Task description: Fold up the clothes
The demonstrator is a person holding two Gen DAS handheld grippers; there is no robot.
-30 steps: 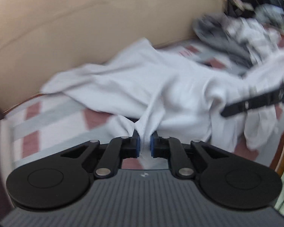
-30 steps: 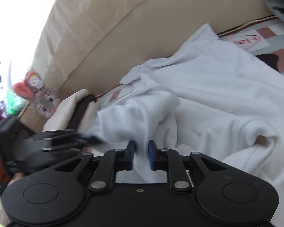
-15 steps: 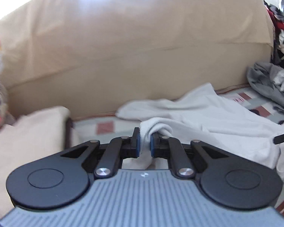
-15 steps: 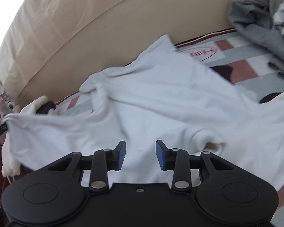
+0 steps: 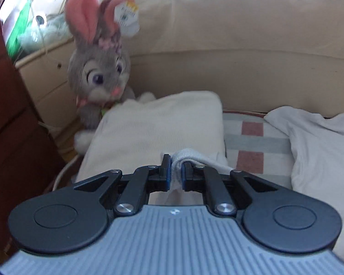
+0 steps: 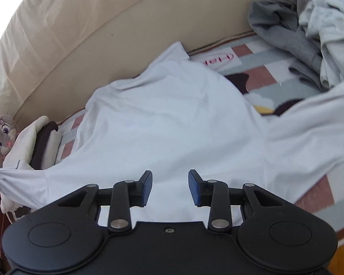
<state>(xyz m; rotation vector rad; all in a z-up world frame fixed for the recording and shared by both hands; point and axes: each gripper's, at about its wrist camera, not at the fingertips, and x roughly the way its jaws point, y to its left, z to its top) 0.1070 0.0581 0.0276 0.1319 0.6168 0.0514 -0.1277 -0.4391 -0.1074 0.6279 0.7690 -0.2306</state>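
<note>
Surface: a sofa seat covered by a checked blanket in pink, grey-green and white blocks [image 6: 261, 73], backed by a cream fabric sofa backrest [image 6: 84, 34].

A white long-sleeved cotton garment [image 6: 172, 123] lies spread across the blanket, its body mostly flat, one sleeve drawn out toward the left end of the seat.

Left gripper [image 5: 176, 176]: black fingers with blue pads pressed together on a bunched cuff of the white garment, held over a cream folded textile [image 5: 153, 128] at the left end.

Right gripper [image 6: 170, 188]: fingers spread apart, nothing between them, hovering above the near edge of the garment's body.

Room: a grey plush rabbit with pink ears and a paper tag [image 5: 98, 68] sits propped in the left corner, touching the cream textile. A crumpled heap of grey and pale grey clothes [image 6: 305, 32] sits at the right end against the backrest. A dark red-brown wooden panel [image 5: 13, 137] stands left of the rabbit.
</note>
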